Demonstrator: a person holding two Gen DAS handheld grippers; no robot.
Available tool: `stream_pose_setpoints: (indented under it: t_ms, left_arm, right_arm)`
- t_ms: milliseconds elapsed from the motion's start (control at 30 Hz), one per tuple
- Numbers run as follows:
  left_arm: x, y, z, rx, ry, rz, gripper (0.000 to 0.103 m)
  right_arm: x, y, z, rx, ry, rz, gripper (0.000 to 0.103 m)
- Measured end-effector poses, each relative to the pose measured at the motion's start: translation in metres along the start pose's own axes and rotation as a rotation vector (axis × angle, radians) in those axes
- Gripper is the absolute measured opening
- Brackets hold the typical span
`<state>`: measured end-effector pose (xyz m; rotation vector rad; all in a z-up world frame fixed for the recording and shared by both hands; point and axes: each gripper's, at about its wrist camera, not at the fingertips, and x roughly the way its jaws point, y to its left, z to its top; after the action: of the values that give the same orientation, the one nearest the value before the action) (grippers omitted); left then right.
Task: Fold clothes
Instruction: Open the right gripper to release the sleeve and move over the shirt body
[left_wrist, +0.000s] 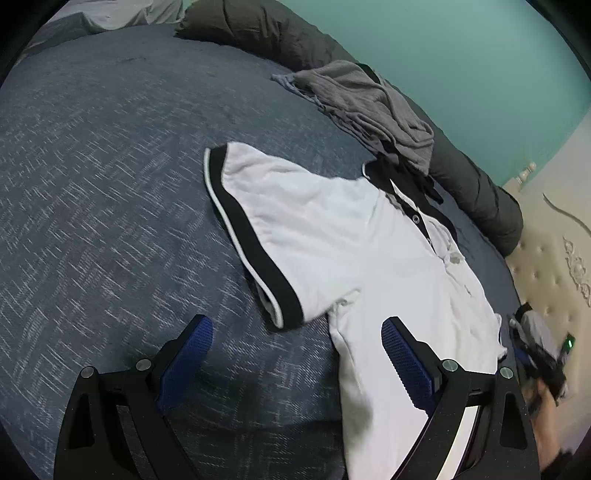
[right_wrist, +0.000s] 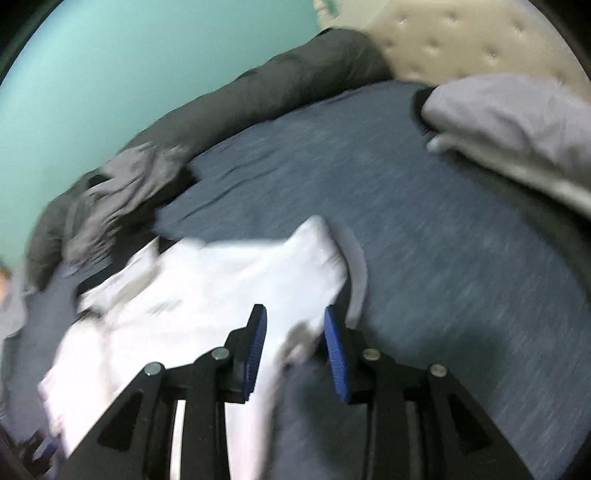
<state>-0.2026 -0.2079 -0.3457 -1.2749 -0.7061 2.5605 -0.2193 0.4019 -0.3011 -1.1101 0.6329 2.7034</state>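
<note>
From the left wrist camera, a white polo shirt with black-trimmed sleeves and collar lies spread front-up on the blue bed. One sleeve reaches out to the left, its black band and white piping sharp. The left gripper hangs low over the bed with its jaws spread wide and nothing between them; its left blue pad is over bare bedding, the right one over the shirt's lower body. Beyond the collar sits a crumpled grey garment, resting against a long dark bolster along the teal wall. At the right edge the right gripper and part of a hand show, blurred.

The right wrist camera is motion-smeared. It alone shows a stack of folded clothes near the tufted headboard. Here the right gripper has its jaws parted a modest way, with the shirt's sleeve edge lying between the pads; whether they touch the cloth cannot be told.
</note>
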Motion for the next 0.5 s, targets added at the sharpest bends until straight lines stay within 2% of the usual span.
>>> stream_pose_setpoints:
  t_ms: [300, 500]
  left_arm:
    - [-0.013, 0.029, 0.026, -0.056, -0.066, 0.037, 0.095]
    - [-0.012, 0.049, 0.048, -0.073, -0.097, 0.077, 0.095]
  right_arm:
    - [-0.022, 0.068, -0.061, 0.035, 0.051, 0.245, 0.034]
    - [-0.006, 0.096, -0.077, -0.030, 0.104, 0.346, 0.034]
